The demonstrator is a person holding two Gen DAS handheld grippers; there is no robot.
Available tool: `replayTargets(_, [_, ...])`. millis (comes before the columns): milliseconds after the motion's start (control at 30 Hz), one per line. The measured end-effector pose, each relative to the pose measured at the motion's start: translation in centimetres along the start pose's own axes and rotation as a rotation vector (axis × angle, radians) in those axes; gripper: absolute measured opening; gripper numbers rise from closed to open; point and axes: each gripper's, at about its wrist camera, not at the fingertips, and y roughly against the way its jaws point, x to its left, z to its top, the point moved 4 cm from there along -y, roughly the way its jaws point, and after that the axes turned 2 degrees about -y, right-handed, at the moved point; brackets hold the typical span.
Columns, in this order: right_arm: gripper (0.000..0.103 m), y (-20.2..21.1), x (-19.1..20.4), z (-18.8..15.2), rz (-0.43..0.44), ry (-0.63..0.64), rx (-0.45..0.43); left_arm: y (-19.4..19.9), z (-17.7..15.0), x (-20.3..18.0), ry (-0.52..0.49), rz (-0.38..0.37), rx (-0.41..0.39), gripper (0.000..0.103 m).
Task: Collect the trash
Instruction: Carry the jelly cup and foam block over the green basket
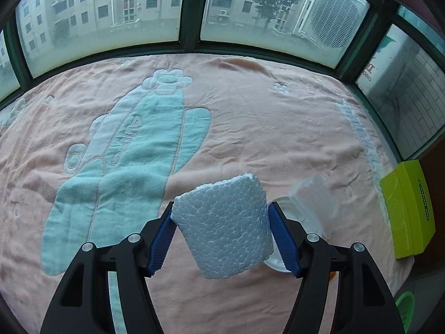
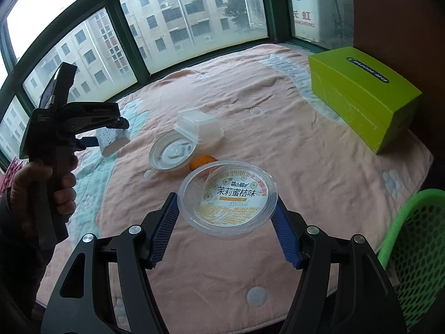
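My left gripper (image 1: 222, 217) is shut on a white styrofoam block (image 1: 225, 222) and holds it above the pink towel-covered table (image 1: 250, 111). From the right wrist view, the left gripper (image 2: 91, 142) holds the block (image 2: 114, 142) at the left. My right gripper (image 2: 226, 208) is shut on a clear round plastic cup (image 2: 228, 200) with a peeled printed lid, held above the table (image 2: 306, 167). A clear round lid (image 2: 172, 151), a clear ribbed plastic box (image 2: 200, 128) and an orange peel piece (image 2: 203, 161) lie on the table beyond it.
A lime-green cardboard box (image 2: 361, 94) stands at the table's right side; it also shows in the left wrist view (image 1: 408, 208). A green mesh basket (image 2: 417, 250) sits off the table's right front edge. Windows (image 1: 111, 14) run along the far side.
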Motion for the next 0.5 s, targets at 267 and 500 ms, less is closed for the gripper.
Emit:
replayTargets(267, [0.066,3.6,-2.4,-1.5,-0.062,-0.019,-0.038,4.6,-3.6,-3.3,-0.079,-0.092,-0.024,0.064])
replayTargets(500, [0.066,6.4,-5.9,-3.2,-0.124,-0.064,-0.059,7.8,-6.8,-7.9,-0.167,-0.18,-0.034,0.064])
